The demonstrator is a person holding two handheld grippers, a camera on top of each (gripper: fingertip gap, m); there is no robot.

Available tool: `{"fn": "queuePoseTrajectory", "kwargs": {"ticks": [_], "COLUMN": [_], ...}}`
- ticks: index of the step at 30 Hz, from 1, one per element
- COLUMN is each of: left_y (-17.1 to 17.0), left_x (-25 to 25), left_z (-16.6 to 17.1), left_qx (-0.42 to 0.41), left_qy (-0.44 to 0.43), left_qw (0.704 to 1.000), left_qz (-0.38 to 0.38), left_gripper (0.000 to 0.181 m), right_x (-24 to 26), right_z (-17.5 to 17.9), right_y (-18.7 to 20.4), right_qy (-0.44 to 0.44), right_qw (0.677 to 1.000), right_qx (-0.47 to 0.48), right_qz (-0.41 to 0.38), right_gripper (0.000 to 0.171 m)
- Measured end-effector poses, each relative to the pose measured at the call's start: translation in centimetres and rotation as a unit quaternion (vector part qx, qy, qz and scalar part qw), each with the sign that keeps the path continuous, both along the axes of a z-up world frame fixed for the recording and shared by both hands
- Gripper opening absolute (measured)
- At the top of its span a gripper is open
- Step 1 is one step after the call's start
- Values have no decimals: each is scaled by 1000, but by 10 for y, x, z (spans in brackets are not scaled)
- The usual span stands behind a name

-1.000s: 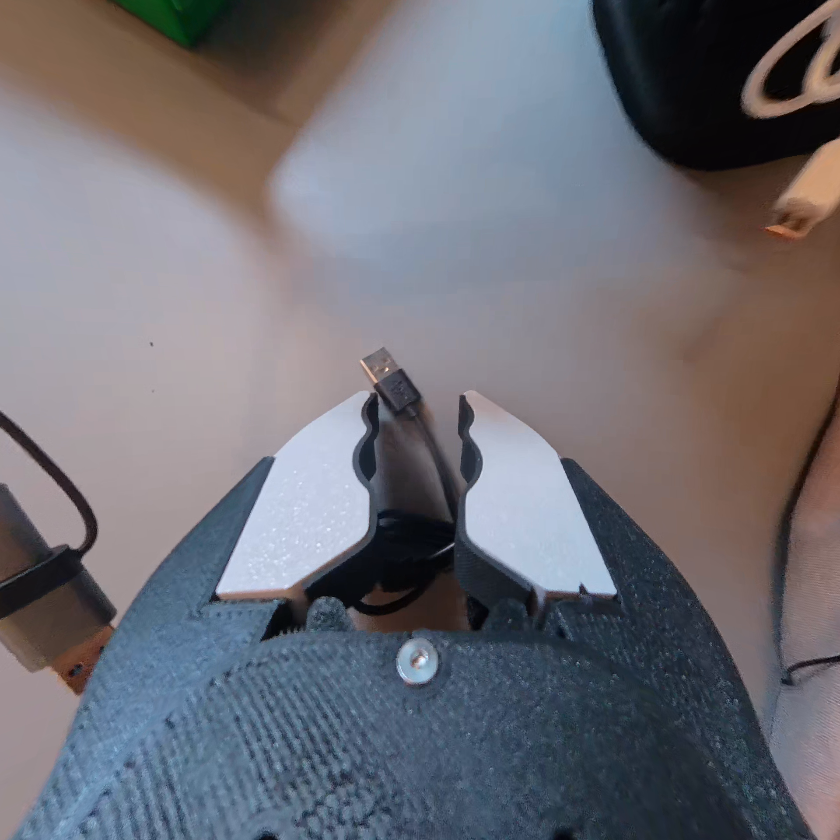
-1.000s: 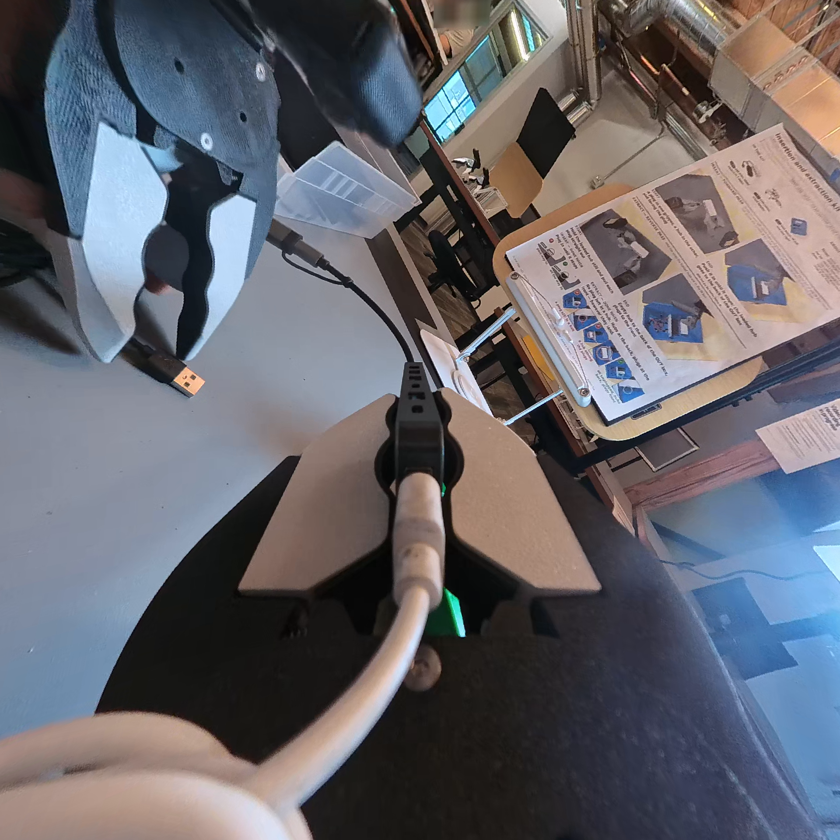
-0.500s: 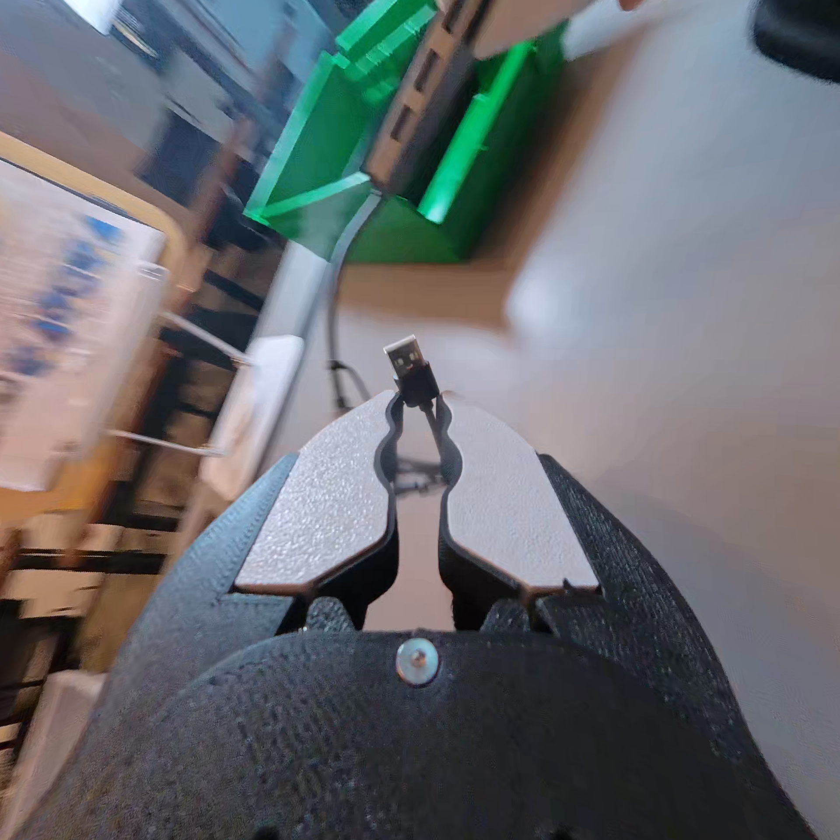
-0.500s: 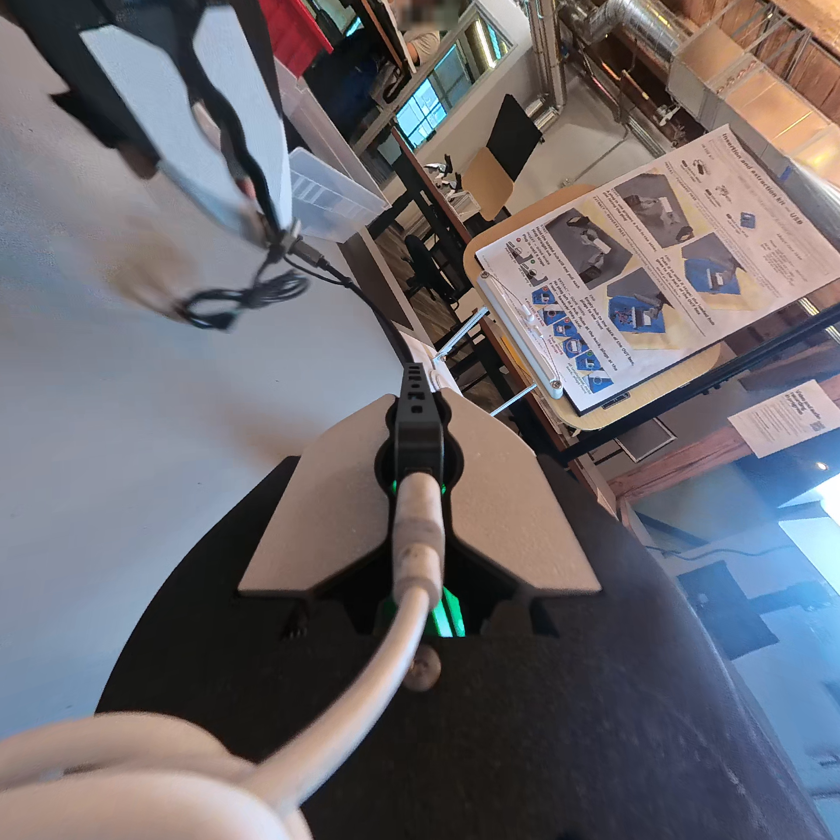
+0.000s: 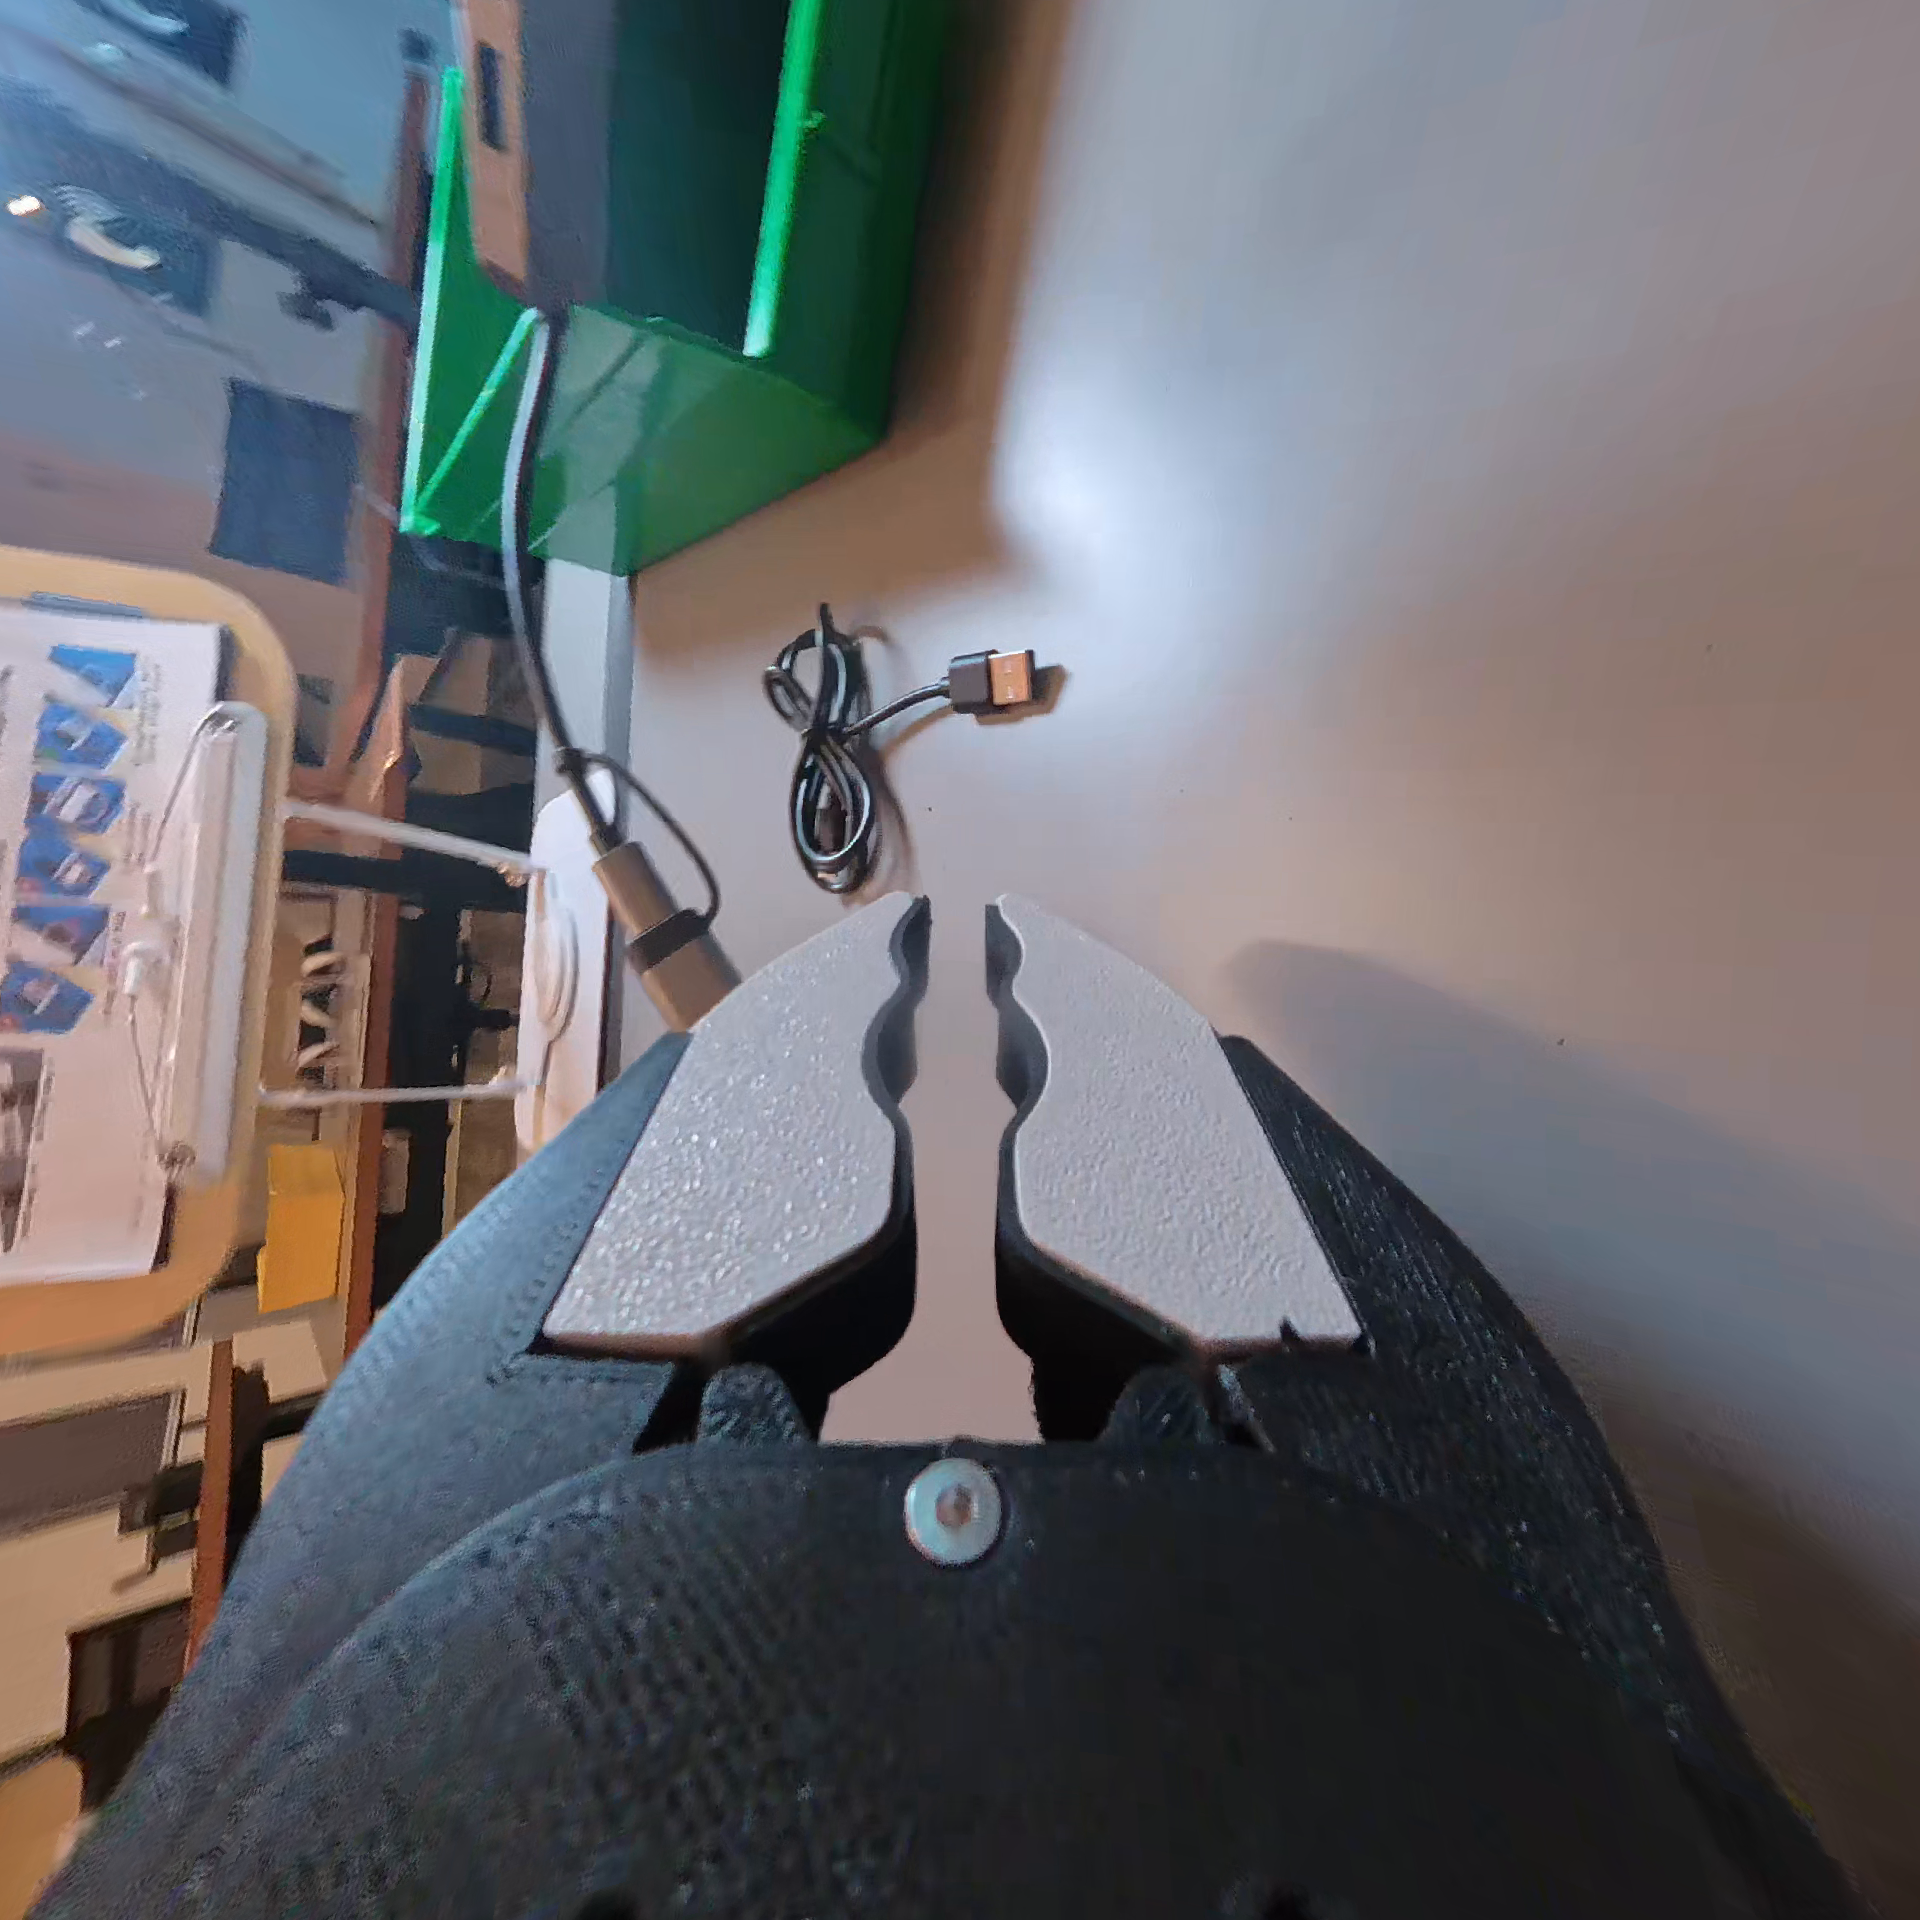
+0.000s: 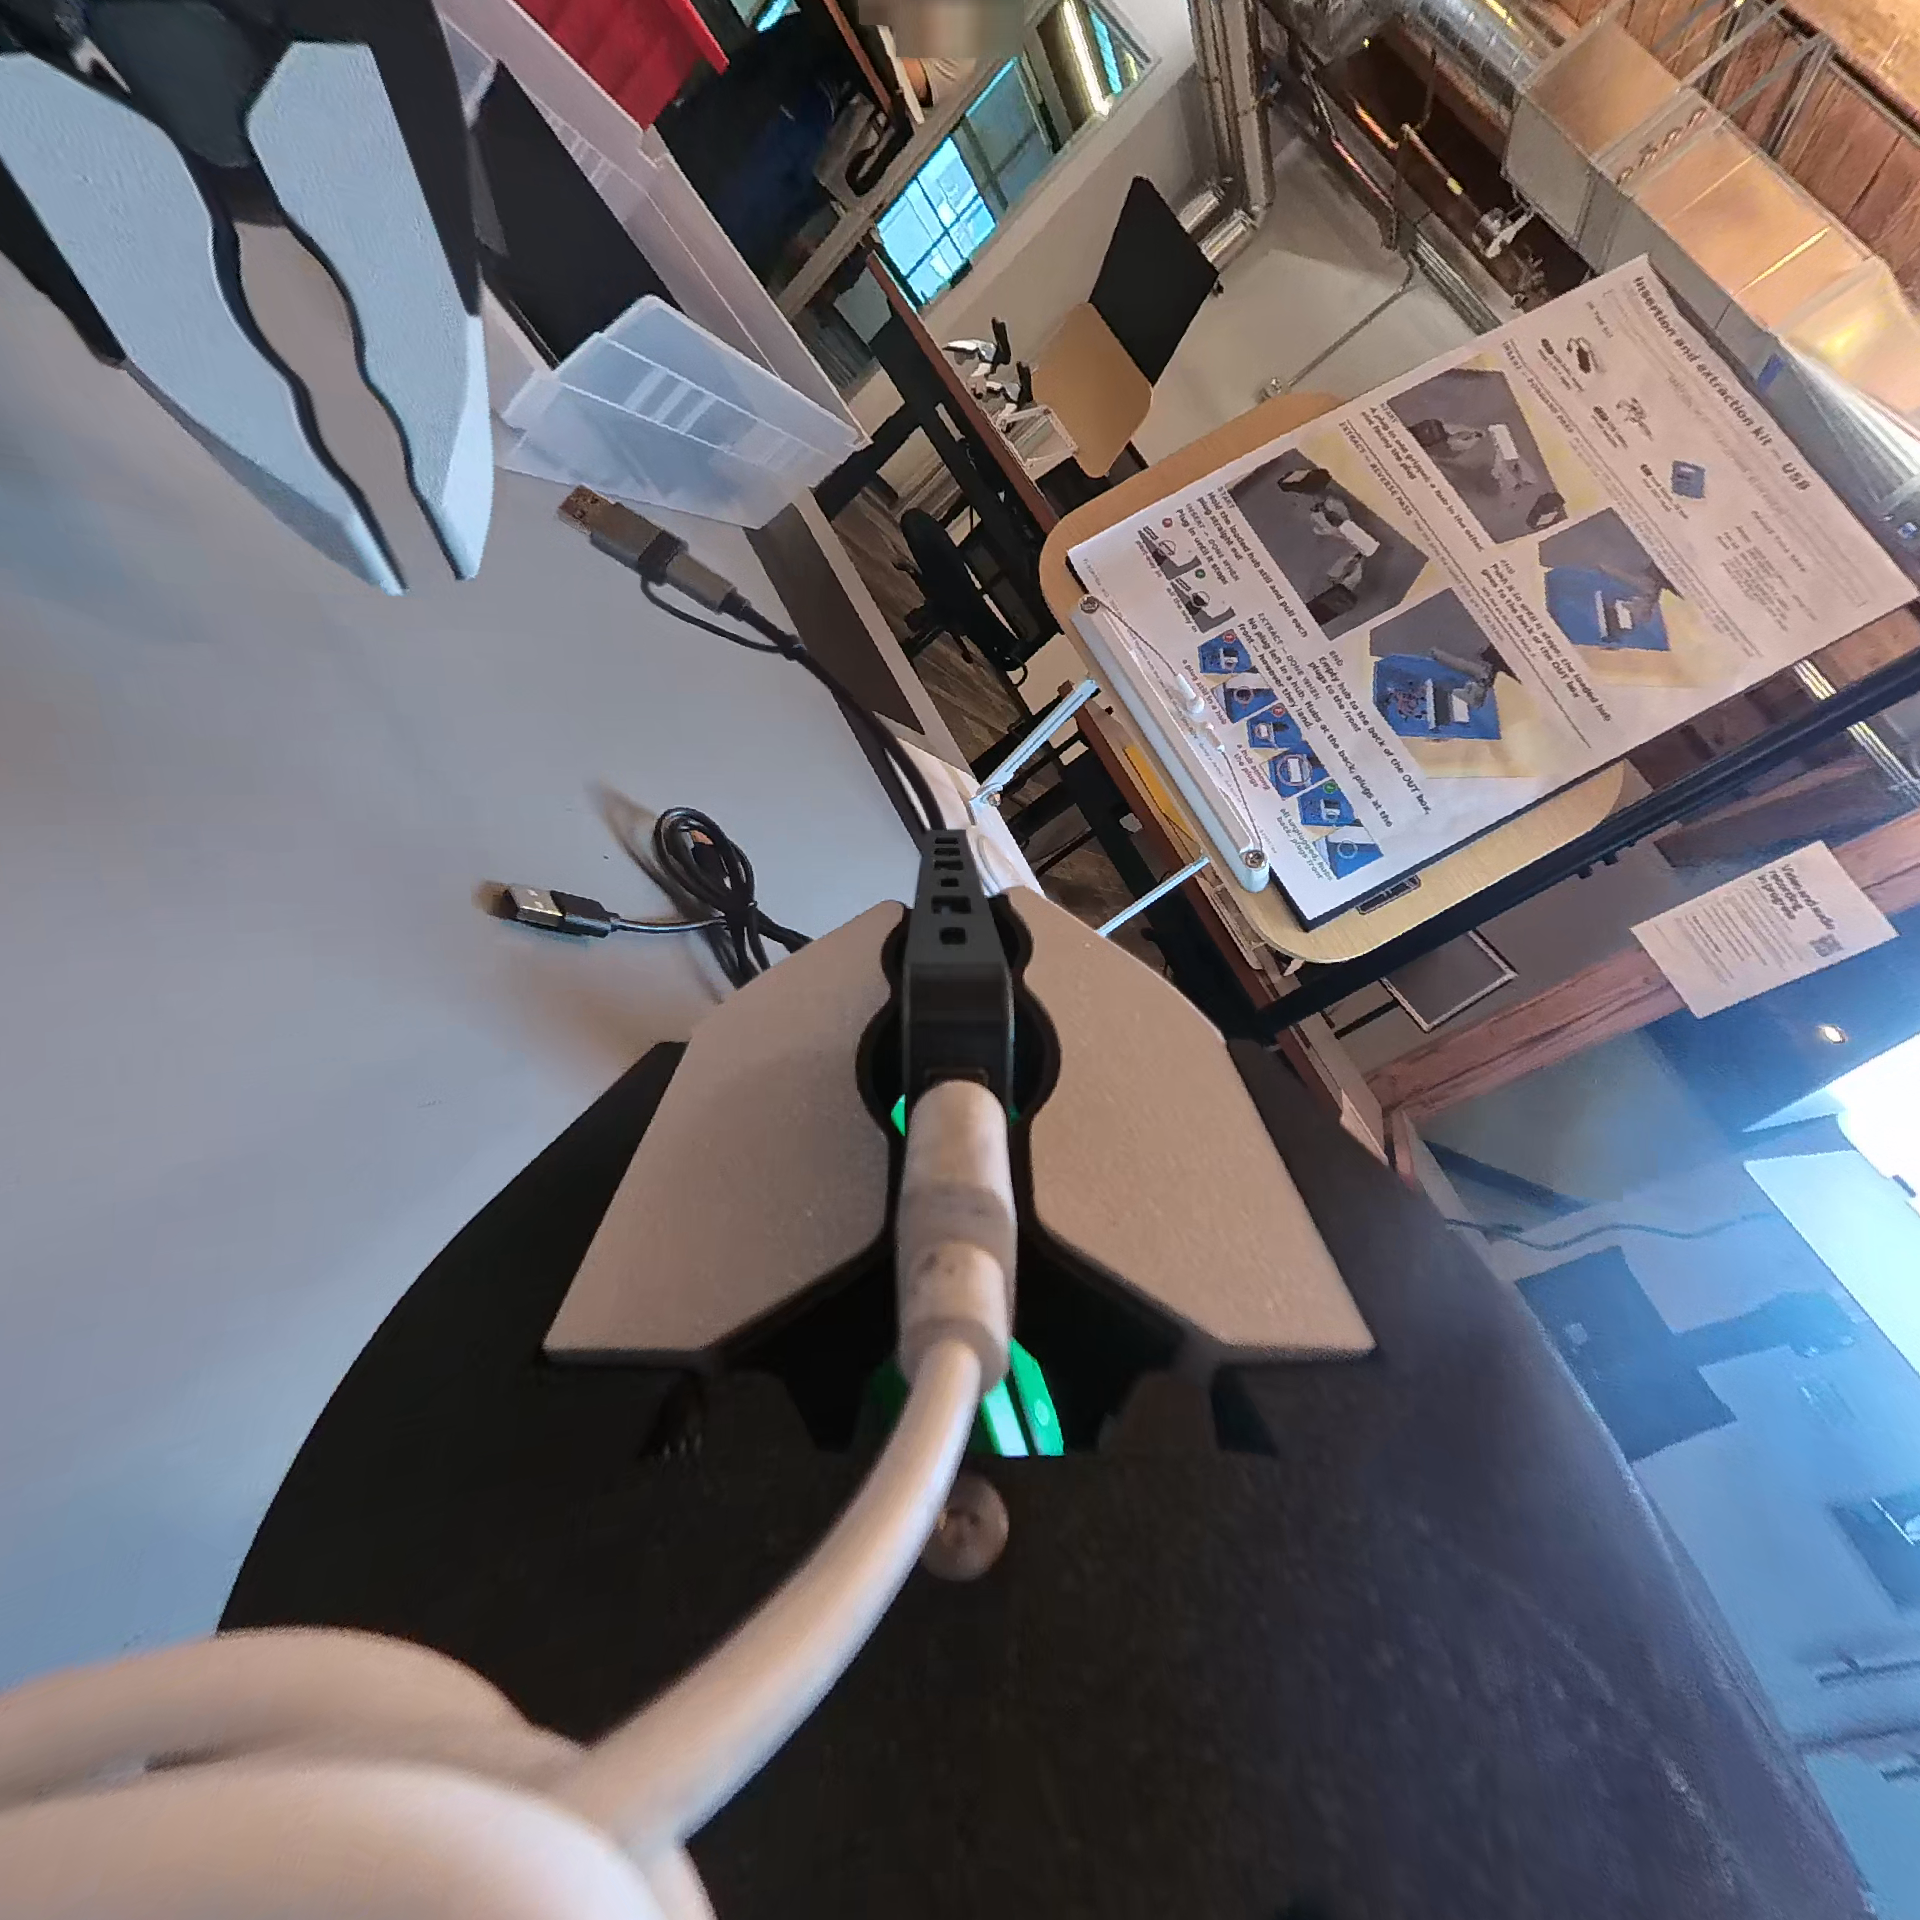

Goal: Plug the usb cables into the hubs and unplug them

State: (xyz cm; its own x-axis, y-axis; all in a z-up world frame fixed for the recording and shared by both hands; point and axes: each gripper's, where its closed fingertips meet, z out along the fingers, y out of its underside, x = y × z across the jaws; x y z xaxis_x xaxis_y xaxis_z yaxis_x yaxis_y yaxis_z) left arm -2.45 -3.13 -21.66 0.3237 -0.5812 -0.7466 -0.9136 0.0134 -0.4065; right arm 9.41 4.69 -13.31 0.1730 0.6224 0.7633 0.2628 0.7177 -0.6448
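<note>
Your left gripper (image 5: 957,914) is hanging nearly closed and empty; while your right gripper (image 6: 956,925) is clamping the black hub (image 6: 954,966), be re-gripping the black cable's plug (image 5: 992,681) squarely.

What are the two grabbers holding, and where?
The right gripper pinches the black hub around its cable end. The left gripper holds nothing.

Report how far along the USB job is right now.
Done: the black cable lies loose on the table, unplugged, with the left gripper empty. In hand: the right gripper clamps the black hub, white cord attached. Left: the grey adapter cable also lies unplugged.
</note>
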Motion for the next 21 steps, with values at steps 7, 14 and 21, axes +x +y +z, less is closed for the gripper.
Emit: {"fn": "queuePoseTrajectory", "kwargs": {"ticks": [7,14,21], "left_y": [41,81,87], "left_x": [16,25,36], "left_z": [-27,-38,-47], "left_qx": [-79,-149,-229], "left_qy": [129,220,260], "left_qw": [980,938,896], "left_qz": [-126,-224,-279], "left_gripper": [27,34,15], "right_x": [7,17,26], "right_z": [10,19,22], "right_y": [15,30,40], "right_qy": [33,60,69], "right_qw": [999,995,993], "right_qx": [-25,-51,-61], "right_qz": [-34,-57,-72], "right_gripper": [13,13,13]}}
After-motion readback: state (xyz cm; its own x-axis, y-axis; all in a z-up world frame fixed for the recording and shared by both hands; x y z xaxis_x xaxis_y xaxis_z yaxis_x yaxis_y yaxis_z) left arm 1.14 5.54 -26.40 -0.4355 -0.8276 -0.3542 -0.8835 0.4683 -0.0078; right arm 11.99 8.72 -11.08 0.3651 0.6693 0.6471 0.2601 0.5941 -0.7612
